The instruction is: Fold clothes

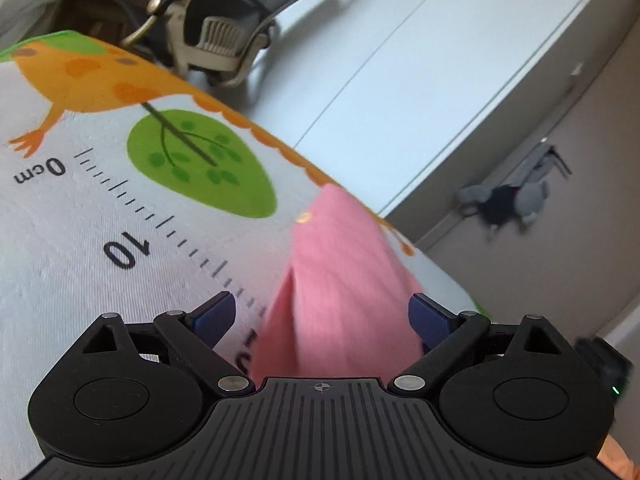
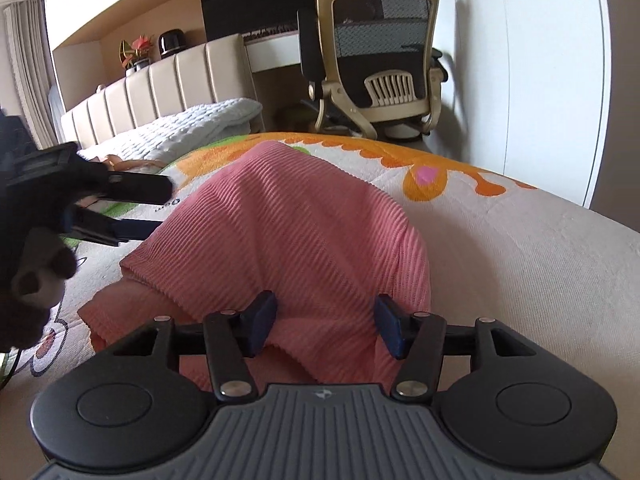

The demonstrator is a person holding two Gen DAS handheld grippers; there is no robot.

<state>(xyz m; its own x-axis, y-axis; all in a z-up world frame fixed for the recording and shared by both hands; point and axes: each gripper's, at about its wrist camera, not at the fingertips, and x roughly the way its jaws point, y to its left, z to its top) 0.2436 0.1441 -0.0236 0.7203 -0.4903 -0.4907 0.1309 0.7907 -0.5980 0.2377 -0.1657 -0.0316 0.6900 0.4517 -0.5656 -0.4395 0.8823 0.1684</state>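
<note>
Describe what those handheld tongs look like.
Both the left tongs and right tongs look alike: black ribbed body, two round black discs, black linkage bars with silver rivets, dark blue fingertip pads, and a small crosshair mark at the centre.

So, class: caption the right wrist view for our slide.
Open right gripper over a pink ribbed garment on a printed mat.

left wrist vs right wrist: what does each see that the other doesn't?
Only the left wrist view shows the printed ruler and green leaf on the blanket, and a grey toy on the floor.

Only the right wrist view shows the padded headboard, the quilted white bedding, and the left gripper seen from outside, open beside the garment.

Both show the pink ribbed garment lying on the blanket, each gripper's fingers spread over it, and the desk chair.
</note>
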